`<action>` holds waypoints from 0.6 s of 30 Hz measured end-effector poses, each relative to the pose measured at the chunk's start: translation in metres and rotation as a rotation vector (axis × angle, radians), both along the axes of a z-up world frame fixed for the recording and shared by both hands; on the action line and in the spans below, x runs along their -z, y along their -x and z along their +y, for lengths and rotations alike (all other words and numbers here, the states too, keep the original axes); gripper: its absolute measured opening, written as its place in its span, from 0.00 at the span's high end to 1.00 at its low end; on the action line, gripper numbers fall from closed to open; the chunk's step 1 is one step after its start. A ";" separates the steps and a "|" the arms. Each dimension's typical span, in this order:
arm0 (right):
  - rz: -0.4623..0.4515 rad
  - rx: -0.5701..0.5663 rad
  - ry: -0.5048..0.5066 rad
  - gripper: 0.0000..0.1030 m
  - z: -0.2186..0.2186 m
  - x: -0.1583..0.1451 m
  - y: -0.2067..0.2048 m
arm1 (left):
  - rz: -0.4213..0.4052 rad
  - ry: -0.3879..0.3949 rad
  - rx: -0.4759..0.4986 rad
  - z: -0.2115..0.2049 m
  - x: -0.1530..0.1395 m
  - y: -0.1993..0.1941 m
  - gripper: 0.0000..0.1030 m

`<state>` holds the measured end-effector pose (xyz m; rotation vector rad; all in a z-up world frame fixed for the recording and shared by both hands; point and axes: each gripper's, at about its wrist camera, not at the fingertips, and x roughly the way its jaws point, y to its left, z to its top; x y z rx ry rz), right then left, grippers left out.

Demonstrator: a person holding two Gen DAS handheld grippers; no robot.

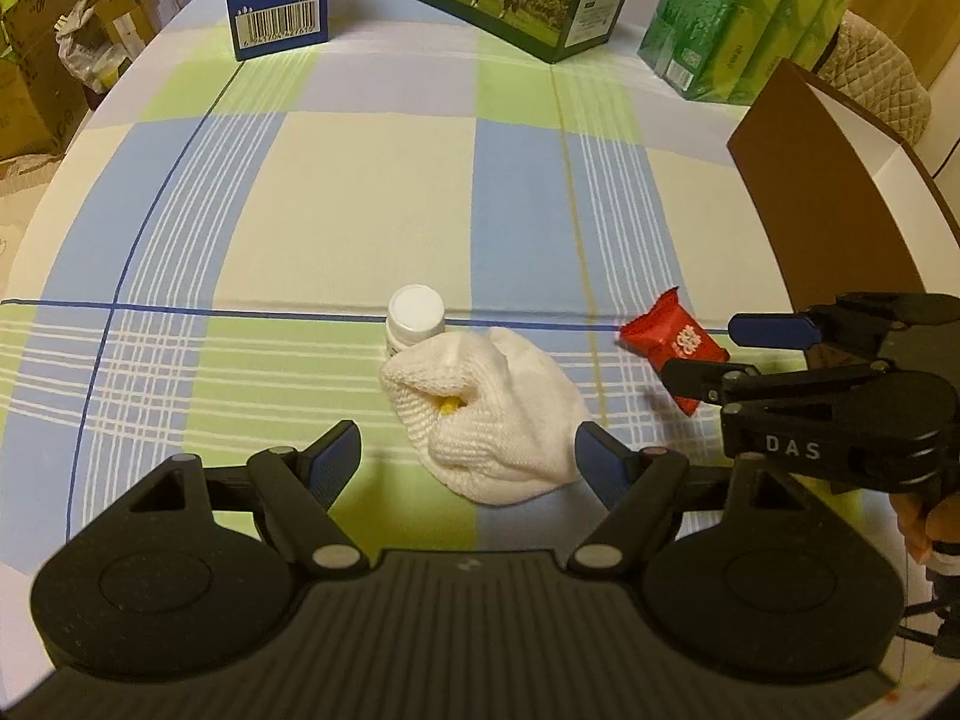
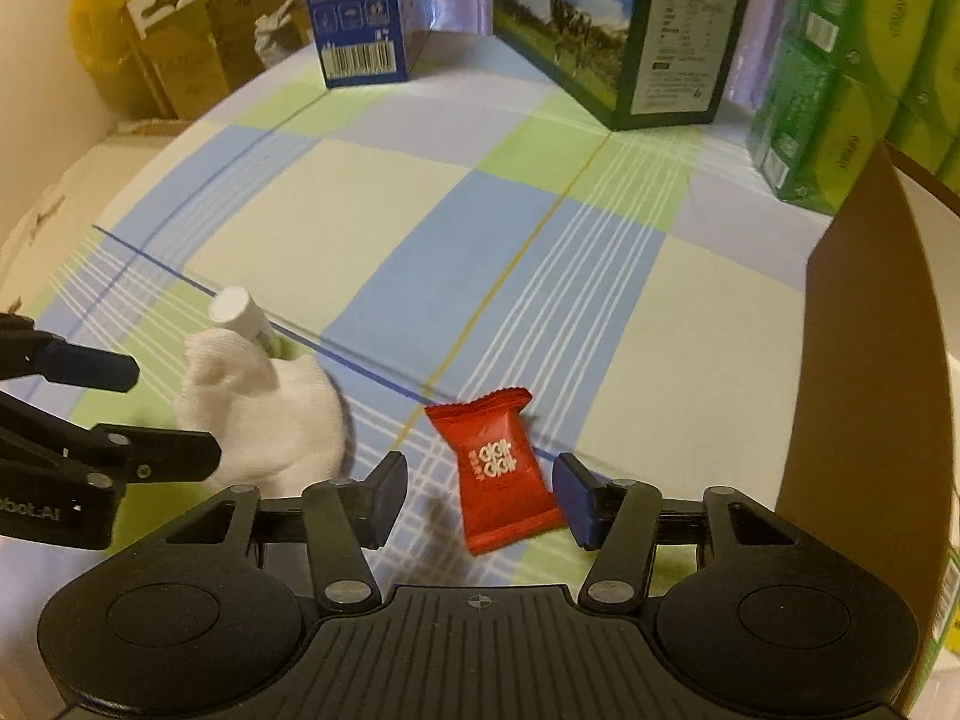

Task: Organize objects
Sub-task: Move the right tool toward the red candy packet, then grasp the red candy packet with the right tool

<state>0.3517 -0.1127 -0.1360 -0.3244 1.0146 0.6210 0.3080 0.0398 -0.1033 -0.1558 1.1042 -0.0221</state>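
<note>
Straddling the red packet [image 2: 501,468], long axis running away from them, the right fingers [image 2: 480,498] are gaping wide; left fingers [image 1: 468,462] likewise wide.

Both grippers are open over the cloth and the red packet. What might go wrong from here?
1. The white cloth leans against the small white bottle; if the left gripper pulls the cloth, the bottle may tip.
2. The red packet lies skewed, near the right-hand finger of the right gripper; closing could pinch only an edge and let it slip.
3. The grippers sit close together and may collide.
</note>
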 end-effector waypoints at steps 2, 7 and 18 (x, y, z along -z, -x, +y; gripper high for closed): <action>0.003 -0.012 0.010 0.50 0.002 0.004 -0.004 | 0.004 0.002 -0.003 0.000 0.002 -0.003 0.26; 0.025 -0.026 0.039 0.55 0.007 0.014 -0.010 | 0.017 0.011 -0.010 -0.001 0.010 -0.011 0.26; 0.046 0.069 0.002 0.78 -0.007 0.011 -0.017 | 0.045 0.017 -0.024 -0.001 0.027 -0.019 0.26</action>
